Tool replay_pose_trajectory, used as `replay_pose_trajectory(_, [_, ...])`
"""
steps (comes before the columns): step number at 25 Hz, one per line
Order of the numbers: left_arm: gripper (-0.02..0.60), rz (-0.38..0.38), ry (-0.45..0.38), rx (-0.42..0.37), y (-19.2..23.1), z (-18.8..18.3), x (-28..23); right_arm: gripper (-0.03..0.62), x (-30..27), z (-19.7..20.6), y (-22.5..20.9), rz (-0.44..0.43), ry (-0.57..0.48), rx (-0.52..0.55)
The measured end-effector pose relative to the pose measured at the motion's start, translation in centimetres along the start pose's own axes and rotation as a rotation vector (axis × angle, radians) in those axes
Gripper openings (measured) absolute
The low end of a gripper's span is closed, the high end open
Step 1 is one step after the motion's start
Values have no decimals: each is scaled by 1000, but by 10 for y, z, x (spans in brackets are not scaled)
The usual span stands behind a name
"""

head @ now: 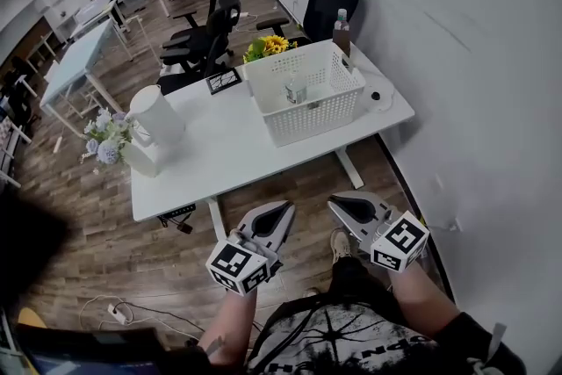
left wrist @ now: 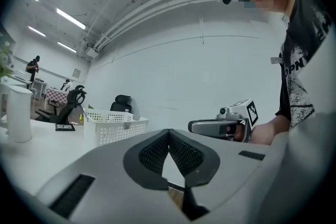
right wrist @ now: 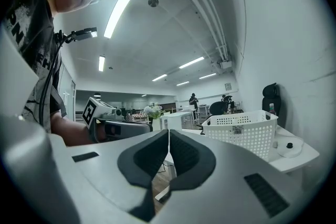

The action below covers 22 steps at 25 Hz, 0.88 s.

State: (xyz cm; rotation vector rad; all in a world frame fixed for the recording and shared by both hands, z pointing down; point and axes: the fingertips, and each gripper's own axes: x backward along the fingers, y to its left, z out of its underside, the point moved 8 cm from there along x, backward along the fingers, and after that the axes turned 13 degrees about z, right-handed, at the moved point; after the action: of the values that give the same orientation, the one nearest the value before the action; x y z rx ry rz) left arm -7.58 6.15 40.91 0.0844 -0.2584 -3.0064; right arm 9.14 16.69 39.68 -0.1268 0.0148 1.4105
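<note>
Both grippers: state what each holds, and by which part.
Nothing is held. The left gripper and the right gripper have jaws closed on nothing, short of the white table.

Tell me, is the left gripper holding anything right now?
No, the left gripper has its jaws closed tip to tip in its own view, with nothing caught between them.

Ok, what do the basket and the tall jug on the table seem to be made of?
Basket: most likely moulded plastic, matte white. Its walls are a regular grid of small holes under a thicker smooth rim. Jug: smooth, opaque white with a slight sheen, so it could be plastic or glazed ceramic. The look leaves that open.
</note>
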Motion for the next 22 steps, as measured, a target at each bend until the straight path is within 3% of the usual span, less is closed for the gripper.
replay_pose_trajectory(14, [11,-132,-16,-1,114,-30,-77,25,-109,-21,-121,-134,10,22])
replay_pose_trajectory(22, [11,-206,-18,3,154,-44,-120,25,-150,-39,-184,-201,-3,20])
